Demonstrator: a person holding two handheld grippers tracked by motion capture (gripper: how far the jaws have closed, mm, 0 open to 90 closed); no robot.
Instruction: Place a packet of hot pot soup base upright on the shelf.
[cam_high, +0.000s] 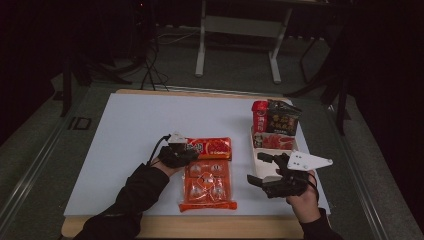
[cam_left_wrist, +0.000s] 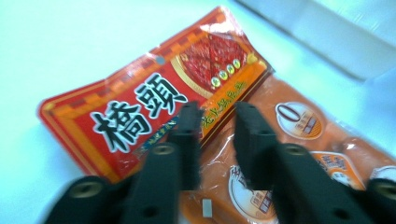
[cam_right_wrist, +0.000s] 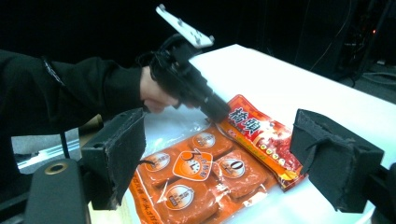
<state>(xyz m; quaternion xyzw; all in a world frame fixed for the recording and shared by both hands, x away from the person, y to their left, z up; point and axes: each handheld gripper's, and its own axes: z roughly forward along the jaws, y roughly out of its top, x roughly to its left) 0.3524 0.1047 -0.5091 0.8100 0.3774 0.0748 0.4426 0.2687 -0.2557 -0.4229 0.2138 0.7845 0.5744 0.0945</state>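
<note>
The left gripper (cam_high: 186, 152) hangs right over the red packet (cam_high: 211, 148), which lies flat on the white tabletop (cam_high: 130, 130). Its fingers (cam_left_wrist: 189, 135) are a little apart with nothing pinched between them. The red packet's near edge rests on the orange packet (cam_high: 207, 186), maybe so both stay handy. The right gripper (cam_high: 265, 167) waits to the right of the red packet, beside the white box (cam_high: 260, 162), fingers (cam_right_wrist: 122, 154) spread wide and empty, likely ready to help
</note>
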